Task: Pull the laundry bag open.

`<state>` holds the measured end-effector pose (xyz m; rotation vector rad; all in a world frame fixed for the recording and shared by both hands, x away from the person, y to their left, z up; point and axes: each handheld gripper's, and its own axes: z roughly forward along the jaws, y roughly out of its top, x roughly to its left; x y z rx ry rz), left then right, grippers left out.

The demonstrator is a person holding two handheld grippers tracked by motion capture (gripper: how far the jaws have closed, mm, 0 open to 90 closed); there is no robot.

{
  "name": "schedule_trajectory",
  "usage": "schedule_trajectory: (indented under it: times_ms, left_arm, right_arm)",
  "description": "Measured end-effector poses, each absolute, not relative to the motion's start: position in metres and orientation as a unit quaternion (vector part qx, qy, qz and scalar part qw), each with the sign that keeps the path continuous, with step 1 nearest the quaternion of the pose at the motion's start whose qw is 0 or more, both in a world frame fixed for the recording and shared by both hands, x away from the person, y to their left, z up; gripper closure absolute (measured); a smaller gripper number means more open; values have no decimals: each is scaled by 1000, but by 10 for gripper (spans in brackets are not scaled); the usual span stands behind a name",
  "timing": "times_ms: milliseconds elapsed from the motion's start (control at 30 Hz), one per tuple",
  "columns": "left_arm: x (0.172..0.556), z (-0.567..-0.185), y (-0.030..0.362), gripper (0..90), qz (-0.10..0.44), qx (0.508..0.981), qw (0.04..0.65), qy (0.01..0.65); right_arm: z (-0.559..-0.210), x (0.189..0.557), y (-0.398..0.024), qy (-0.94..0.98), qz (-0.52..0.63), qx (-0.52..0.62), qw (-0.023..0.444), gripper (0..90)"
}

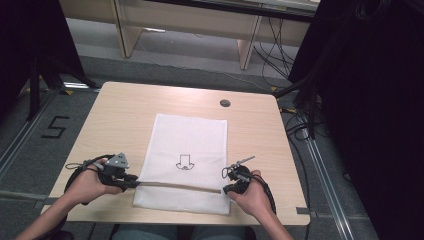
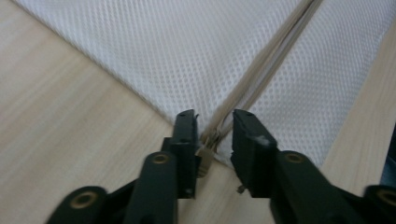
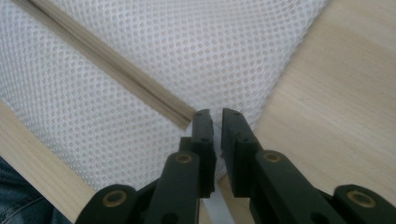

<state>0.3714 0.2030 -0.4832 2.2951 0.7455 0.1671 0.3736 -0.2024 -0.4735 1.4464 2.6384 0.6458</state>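
Letting go at both ends of the zip

Lying flat in the middle of the table (image 1: 100, 125), the white mesh bag (image 1: 192, 137) has its beige zip (image 1: 177, 186) running across the end nearest the person, so each hand can reach one end of it without crossing over. That layout looks deliberate: one tool can steady the cloth while the other works the slider, and the flat, smooth bag suggests the zip is closed along its length.

The left gripper (image 2: 214, 122) sits at the bag's left edge, right where the zip ends. Its jaws are parted with a clear gap, and the small metal zip pull (image 2: 204, 156) lies in that gap, hanging against the inner face of the left-hand jaw. The other jaw stands off from it, so nothing is pinched; the pull is between the jaws but released.

The right gripper (image 3: 215, 117) is at the opposite edge, just past the far end of the zip (image 3: 180, 116). Its jaws are only slightly apart, a narrow slit between them, with the mesh edge lying beneath the tips. I cannot make out cloth drawn up into the slit, so I judge this one let go too, resting at the bag's hem, not gripping it.

Both hands (image 1: 90, 185) stay low beside the bag.
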Motion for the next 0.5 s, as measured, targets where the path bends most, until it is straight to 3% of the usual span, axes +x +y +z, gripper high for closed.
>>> schedule_trajectory:
  times_ms: [133,400,500]
  left_arm:
    - [371,-479,197,479,79,864,398,296]
    - [377,-478,197,371,107,816,470,319]
    - [380,-478,200,358,115,811,464,337]
  right_arm:
    - [-468,375,-208,846,245,470,57,738]
    - [-467,378,-214,840,278,456,94,646]
    - [-469,378,-214,833,289,460,101,627]
